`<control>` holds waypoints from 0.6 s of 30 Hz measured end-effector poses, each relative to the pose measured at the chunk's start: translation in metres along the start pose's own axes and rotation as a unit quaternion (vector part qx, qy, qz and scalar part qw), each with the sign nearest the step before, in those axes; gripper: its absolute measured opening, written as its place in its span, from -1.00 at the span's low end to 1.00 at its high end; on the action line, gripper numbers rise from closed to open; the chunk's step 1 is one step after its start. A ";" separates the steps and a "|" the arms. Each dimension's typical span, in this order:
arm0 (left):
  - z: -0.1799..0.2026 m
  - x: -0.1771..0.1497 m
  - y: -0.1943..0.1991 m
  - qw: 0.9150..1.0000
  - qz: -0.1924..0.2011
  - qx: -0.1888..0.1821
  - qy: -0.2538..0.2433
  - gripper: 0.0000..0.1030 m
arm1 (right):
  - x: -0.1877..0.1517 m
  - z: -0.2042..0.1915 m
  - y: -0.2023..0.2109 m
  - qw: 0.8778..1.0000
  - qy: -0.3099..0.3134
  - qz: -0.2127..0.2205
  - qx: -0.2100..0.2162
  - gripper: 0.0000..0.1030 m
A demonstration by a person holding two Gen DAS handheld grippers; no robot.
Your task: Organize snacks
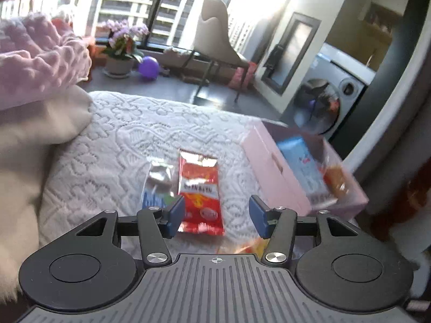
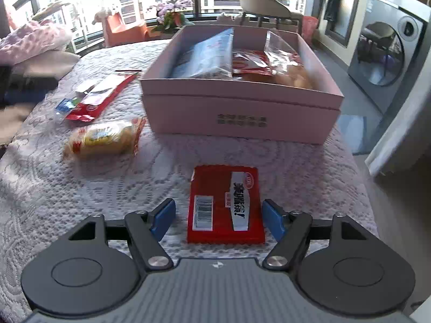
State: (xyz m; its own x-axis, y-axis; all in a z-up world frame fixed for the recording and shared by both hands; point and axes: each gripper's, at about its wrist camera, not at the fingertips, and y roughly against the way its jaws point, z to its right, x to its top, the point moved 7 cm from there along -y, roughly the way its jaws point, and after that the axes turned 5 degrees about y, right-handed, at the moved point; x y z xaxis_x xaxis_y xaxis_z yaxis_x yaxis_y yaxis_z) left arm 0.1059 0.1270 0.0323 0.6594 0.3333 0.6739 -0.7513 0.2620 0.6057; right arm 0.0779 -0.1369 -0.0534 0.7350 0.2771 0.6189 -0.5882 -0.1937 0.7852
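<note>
In the right wrist view my right gripper stands open over the white quilted bedcover. A flat red packet lies between its blue pads without being pressed. Behind it sits the pink box, holding a blue bag, a red bag and a clear bag. A yellow bread packet and a long red packet lie to the left. My left gripper is open above a red snack packet, with a silver-blue packet beside it and the pink box to the right.
A pink fleece blanket and a cream pillow lie at the left of the bed. Past the bed's far edge are a chair, a flower pot and a purple ball. A washing machine stands at the right.
</note>
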 end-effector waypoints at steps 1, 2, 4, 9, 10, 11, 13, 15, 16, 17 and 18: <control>-0.005 0.008 -0.003 1.000 0.005 0.004 -0.001 0.12 | 0.001 -0.003 0.000 1.000 0.004 0.001 0.002 0.38; -0.009 0.014 -0.008 1.000 0.010 0.020 -0.012 0.12 | 0.002 -0.006 0.001 1.000 0.008 0.002 0.003 0.38; -0.019 0.023 -0.028 0.997 0.002 0.067 -0.042 0.12 | 0.004 -0.011 0.001 1.000 0.015 0.006 0.008 0.39; -0.050 0.019 -0.090 0.990 -0.061 0.120 -0.041 0.13 | 0.005 -0.025 0.002 0.999 0.030 0.012 0.011 0.41; -0.050 0.018 -0.091 0.990 -0.046 0.121 -0.058 0.12 | 0.005 -0.027 0.003 0.999 0.032 0.013 0.014 0.41; -0.049 0.017 -0.092 0.989 -0.045 0.124 -0.073 0.11 | 0.004 -0.027 0.004 0.999 0.034 0.014 0.018 0.41; -0.047 0.014 -0.090 0.986 -0.045 0.129 -0.091 -0.06 | 0.006 -0.032 0.007 0.999 0.038 0.018 0.027 0.41; -0.046 0.008 -0.081 0.987 -0.049 0.125 -0.093 -0.18 | 0.011 -0.036 0.009 0.998 0.040 0.022 0.038 0.41; -0.046 0.003 -0.075 0.988 -0.053 0.117 -0.087 -0.18 | 0.015 -0.039 0.009 0.998 0.040 0.024 0.045 0.41; -0.046 -0.004 -0.066 0.989 -0.054 0.111 -0.081 -0.19 | 0.020 -0.043 0.008 0.997 0.040 0.025 0.053 0.41; -0.046 -0.011 -0.059 0.989 -0.056 0.112 -0.078 -0.19 | 0.025 -0.047 0.007 0.997 0.039 0.027 0.061 0.41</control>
State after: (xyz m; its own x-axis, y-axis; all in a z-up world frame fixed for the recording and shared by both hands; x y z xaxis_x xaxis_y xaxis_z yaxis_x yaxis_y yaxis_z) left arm 0.1418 0.1499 -0.0303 0.7473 0.1646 0.6438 -0.6604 0.0767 0.7470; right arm 0.0760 -0.0874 -0.0331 0.6721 0.3337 0.6610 -0.5779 -0.3216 0.7500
